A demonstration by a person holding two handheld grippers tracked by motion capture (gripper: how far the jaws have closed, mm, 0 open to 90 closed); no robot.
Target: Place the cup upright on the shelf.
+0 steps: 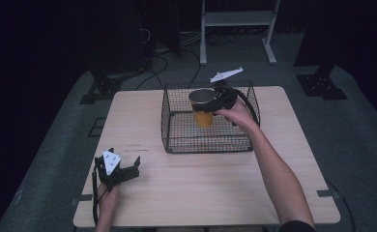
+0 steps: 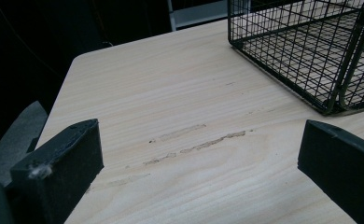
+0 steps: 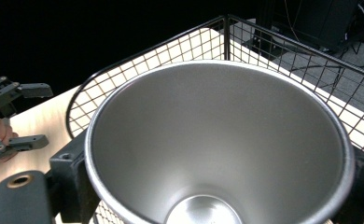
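Observation:
A yellow cup [image 1: 203, 107] with a bare metal inside [image 3: 217, 149] hangs upright over the black wire basket [image 1: 177, 140]. My right gripper [image 1: 214, 102] is shut on the cup near its rim, its jaws pressed to both sides of the wall. At the table's front left, my left gripper [image 1: 128, 170] rests low over the wood, open with nothing between its fingers [image 2: 59, 172]. In the right gripper view the left gripper [image 3: 12, 119] shows far off at the left edge.
The light wooden table [image 1: 201, 193] carries faint scuff marks [image 2: 194, 140] ahead of the left gripper. The basket's near corner [image 2: 332, 105] stands to that gripper's front right. Beyond the table are a dark floor, cables and a white frame [image 1: 237, 19].

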